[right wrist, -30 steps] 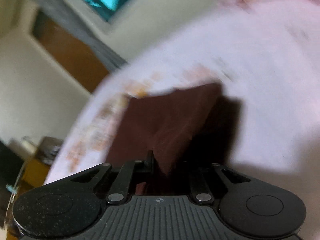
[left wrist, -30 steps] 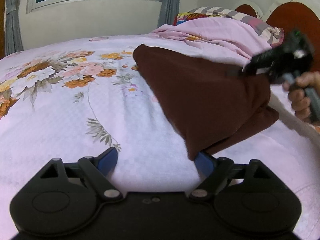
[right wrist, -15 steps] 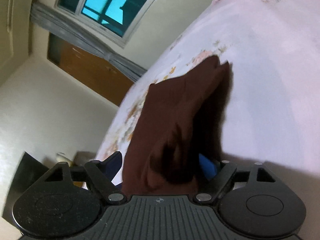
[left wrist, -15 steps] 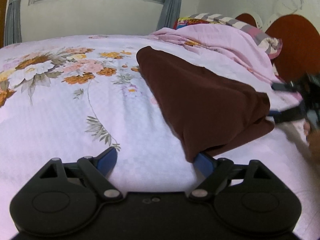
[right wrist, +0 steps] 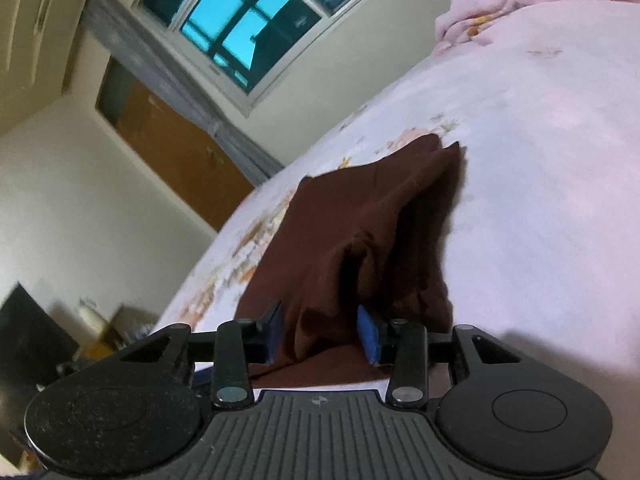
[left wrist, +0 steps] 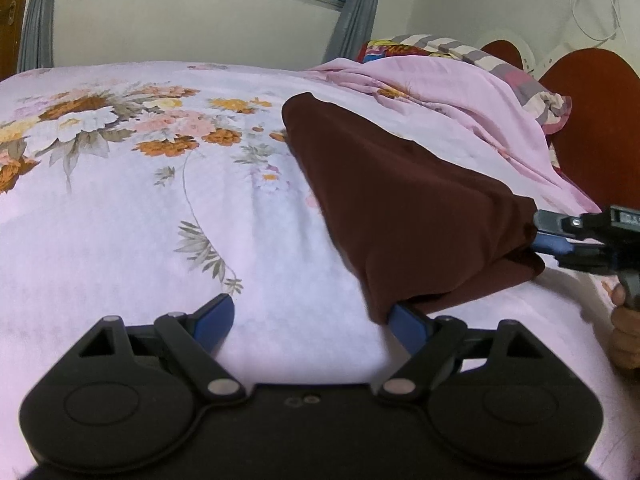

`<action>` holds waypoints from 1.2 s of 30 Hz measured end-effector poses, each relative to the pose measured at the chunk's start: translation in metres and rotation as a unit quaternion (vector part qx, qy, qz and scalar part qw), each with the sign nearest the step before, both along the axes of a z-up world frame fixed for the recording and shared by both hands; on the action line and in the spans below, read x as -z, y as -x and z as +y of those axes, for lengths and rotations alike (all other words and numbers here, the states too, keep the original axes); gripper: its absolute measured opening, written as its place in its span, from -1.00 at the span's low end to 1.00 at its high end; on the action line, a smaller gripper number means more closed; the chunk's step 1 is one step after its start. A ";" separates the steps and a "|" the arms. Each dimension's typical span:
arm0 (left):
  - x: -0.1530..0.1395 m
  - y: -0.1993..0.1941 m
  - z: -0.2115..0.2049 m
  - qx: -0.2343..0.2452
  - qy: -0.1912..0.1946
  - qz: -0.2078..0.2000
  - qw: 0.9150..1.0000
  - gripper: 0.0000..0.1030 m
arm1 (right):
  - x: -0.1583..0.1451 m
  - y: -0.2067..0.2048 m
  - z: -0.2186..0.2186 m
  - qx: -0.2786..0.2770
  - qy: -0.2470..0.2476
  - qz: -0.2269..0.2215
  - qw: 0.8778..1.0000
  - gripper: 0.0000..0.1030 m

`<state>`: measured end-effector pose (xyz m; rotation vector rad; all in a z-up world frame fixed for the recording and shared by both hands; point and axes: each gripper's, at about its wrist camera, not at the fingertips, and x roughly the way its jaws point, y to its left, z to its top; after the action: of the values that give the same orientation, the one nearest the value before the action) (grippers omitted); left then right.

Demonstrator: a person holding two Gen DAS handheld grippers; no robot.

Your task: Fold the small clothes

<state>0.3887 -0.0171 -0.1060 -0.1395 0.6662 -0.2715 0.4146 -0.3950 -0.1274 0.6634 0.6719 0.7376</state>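
A dark brown garment [left wrist: 400, 200] lies folded on the floral pink bedsheet [left wrist: 160, 232]. My left gripper [left wrist: 310, 308] is open just before its near corner. The right blue pad [left wrist: 404, 320] touches that corner and only sheet lies between the pads. At the right edge of the left wrist view, my right gripper [left wrist: 546, 232] points into the garment's right end. In the right wrist view the garment [right wrist: 380, 208] bunches between the jaws of the right gripper [right wrist: 320, 330]. Those jaws are closing, still well apart, and not pinching the cloth.
A crumpled pink blanket [left wrist: 440, 92] and striped pillows lie at the head of the bed, with a red-brown headboard [left wrist: 584, 112] behind. A person's hand [left wrist: 624, 336] holds the right gripper's handle. A window [right wrist: 248, 28] and a wooden door [right wrist: 172, 148] stand beyond the bed.
The right gripper let go of the raised garment end, which sank onto the bed. It opened wide, drew back to the right, and its jaws now stand narrower around the end. The left gripper stayed.
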 end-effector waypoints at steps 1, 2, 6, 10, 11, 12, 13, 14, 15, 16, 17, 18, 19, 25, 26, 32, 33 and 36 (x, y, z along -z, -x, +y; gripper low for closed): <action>0.000 0.000 0.000 0.001 0.000 0.000 1.000 0.65 | -0.003 0.003 0.005 -0.012 0.020 -0.011 1.000 -0.20; 0.000 0.000 0.000 0.001 0.000 0.000 1.000 0.65 | -0.007 0.002 0.010 -0.024 0.045 -0.020 0.999 -0.25; 0.000 0.000 0.002 0.002 0.005 0.001 1.000 0.64 | -0.027 0.001 0.023 -0.094 0.130 -0.046 0.986 -0.90; 0.000 0.000 0.003 -0.001 0.011 -0.004 1.000 0.64 | -0.047 0.007 0.013 -0.106 0.154 -0.055 0.981 -0.91; -0.001 0.002 0.003 -0.002 0.011 -0.005 1.000 0.64 | -0.045 0.008 0.014 -0.107 0.165 -0.051 0.979 -0.91; -0.001 0.002 0.003 -0.001 0.011 -0.005 1.000 0.64 | -0.038 0.009 0.015 -0.107 0.179 -0.045 0.977 -0.93; -0.001 0.003 0.003 0.000 0.010 -0.004 1.000 0.64 | -0.030 0.009 0.014 -0.103 0.193 -0.029 0.975 -0.95; -0.001 0.004 0.003 0.001 0.008 -0.004 1.000 0.64 | -0.020 0.009 0.012 -0.095 0.201 -0.012 0.975 -0.95; -0.001 0.006 0.004 0.002 0.006 -0.003 1.000 0.64 | -0.012 0.011 0.009 -0.095 0.198 0.000 0.976 -0.96; -0.002 0.008 0.004 0.005 0.003 -0.002 1.000 0.64 | -0.005 0.012 0.006 -0.096 0.194 0.016 0.976 -0.99; -0.002 0.010 0.006 0.011 -0.002 0.000 1.000 0.64 | -0.003 0.016 0.002 -0.081 0.192 0.019 0.978 -0.99; -0.004 0.013 0.008 0.018 -0.004 0.003 1.000 0.61 | -0.005 0.023 -0.005 -0.064 0.183 0.012 0.981 -0.99; -0.008 0.018 0.011 0.031 -0.002 0.007 0.999 0.58 | -0.009 0.026 -0.012 -0.050 0.173 0.007 0.984 -0.99; -0.045 0.006 0.016 0.002 0.055 -0.030 0.998 0.50 | -0.049 0.041 -0.006 -0.002 0.129 -0.079 0.988 -0.99; -0.042 -0.006 0.011 -0.002 0.059 -0.021 0.998 0.50 | -0.051 0.038 0.002 -0.003 0.130 -0.088 0.988 -0.99; -0.005 -0.024 -0.020 0.045 -0.009 0.041 0.998 0.50 | 0.006 0.004 0.023 -0.016 0.224 0.010 0.974 -1.00; -0.008 -0.018 -0.018 0.060 -0.014 0.038 0.997 0.51 | 0.002 0.007 0.014 -0.010 0.205 0.018 0.979 -1.00; -0.015 -0.007 0.000 0.056 0.018 0.023 0.998 0.51 | -0.024 0.026 -0.010 0.019 0.141 -0.025 0.990 -1.00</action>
<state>0.3952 -0.0174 -0.0915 -0.1427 0.7157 -0.3879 0.3887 -0.4051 -0.1037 0.3956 0.6995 0.6085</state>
